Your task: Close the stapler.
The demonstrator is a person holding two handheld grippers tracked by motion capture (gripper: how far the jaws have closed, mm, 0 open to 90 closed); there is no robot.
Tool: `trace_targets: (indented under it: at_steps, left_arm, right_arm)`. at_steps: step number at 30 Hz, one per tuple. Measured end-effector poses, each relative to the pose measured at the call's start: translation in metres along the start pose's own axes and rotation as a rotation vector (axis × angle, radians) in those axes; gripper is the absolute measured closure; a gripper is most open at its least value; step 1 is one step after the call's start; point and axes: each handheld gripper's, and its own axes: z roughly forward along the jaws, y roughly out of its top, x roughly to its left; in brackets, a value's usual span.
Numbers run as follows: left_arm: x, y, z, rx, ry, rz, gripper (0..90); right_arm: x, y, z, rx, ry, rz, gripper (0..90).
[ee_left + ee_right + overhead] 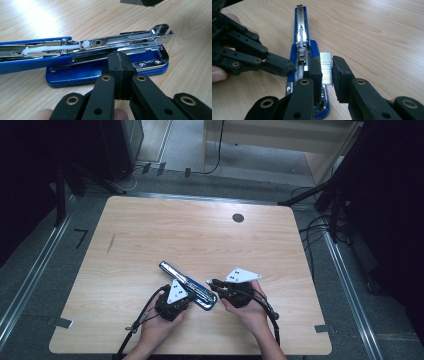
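Opened stapler on worktop.
We see left gripper jaws together at its base; right gripper jaws clamped on staple strip.

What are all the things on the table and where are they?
stapler: 1, blue and silver, opened out flat, near edge of table
staples: 1 strip, silver, between the right gripper's jaws, above the stapler
table: 1, light wood, under everything
hole: 1, dark, far side of table
left gripper: 1, black, shut, tips against the stapler's base
right gripper: 1, black, shut on the staples
hands: 2, holding the grippers
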Motion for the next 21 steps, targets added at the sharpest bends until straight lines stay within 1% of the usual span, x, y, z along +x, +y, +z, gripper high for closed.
trace_targets:
  at_steps: [4, 9, 10, 13, 14, 21]
  left_arm:
    - [0.001, 0.000, 0.000, -0.001, -0.004, -0.003, 90.0]
    - [0.001, 0.000, 0.000, -0.001, -0.004, -0.003, 90.0]
    - [0.001, 0.000, 0.000, 0.000, -0.005, -0.004, 90.0]
    - [0.001, 0.000, 0.000, 0.000, -0.005, -0.004, 90.0]
    - [0.001, 0.000, 0.000, 0.001, -0.006, -0.004, 90.0]
    - [0.001, 0.000, 0.000, 0.000, -0.004, -0.010, 90.0]
  right_arm:
    - [0.007, 0.001, 0.006, 0.007, 0.019, -0.009, 80.2]
    - [0.011, 0.002, 0.010, 0.007, 0.033, -0.015, 80.2]
    - [0.014, 0.003, 0.011, 0.014, 0.041, -0.023, 80.2]
    - [0.016, 0.002, 0.014, 0.024, 0.046, -0.029, 80.2]
    - [0.018, 0.002, 0.015, 0.036, 0.051, -0.039, 80.2]
    - [0.020, 0.001, 0.019, 0.053, 0.060, -0.048, 80.2]
